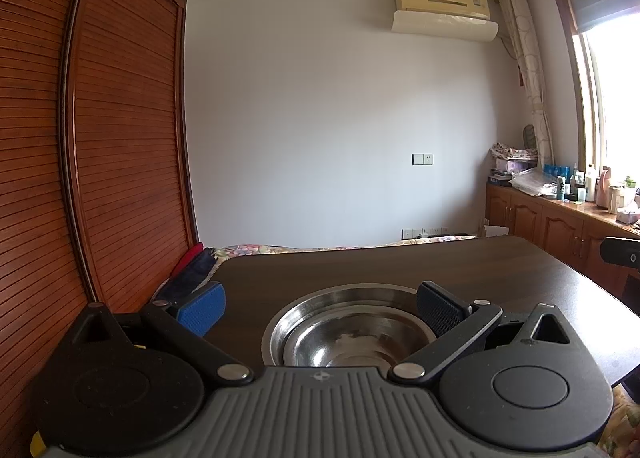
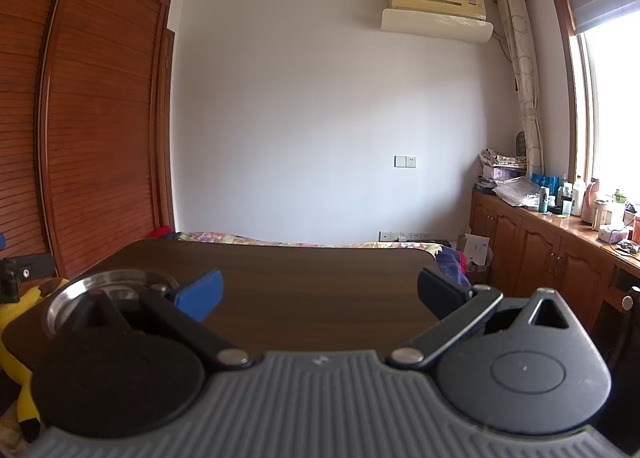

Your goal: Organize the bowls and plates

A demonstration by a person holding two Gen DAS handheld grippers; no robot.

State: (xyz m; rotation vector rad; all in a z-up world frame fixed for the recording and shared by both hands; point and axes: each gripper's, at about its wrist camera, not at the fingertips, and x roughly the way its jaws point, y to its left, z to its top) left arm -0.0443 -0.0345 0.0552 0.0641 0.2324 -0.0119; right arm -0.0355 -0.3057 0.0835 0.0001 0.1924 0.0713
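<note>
1. Fingers of the left gripper (image 1: 320,304) are spread wide apart and hold nothing.
2. Just past them, two shiny metal bowls (image 1: 348,332) sit one inside the other on the dark wooden table (image 1: 400,262).
3. The right gripper (image 2: 320,294) is wide open too, empty, over bare table, with the bowls off to its left side.

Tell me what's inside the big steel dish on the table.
A smaller steel bowl sits nested inside the dish. Its near side and bottom are hidden behind the left hand-held gripper, which is open.
</note>
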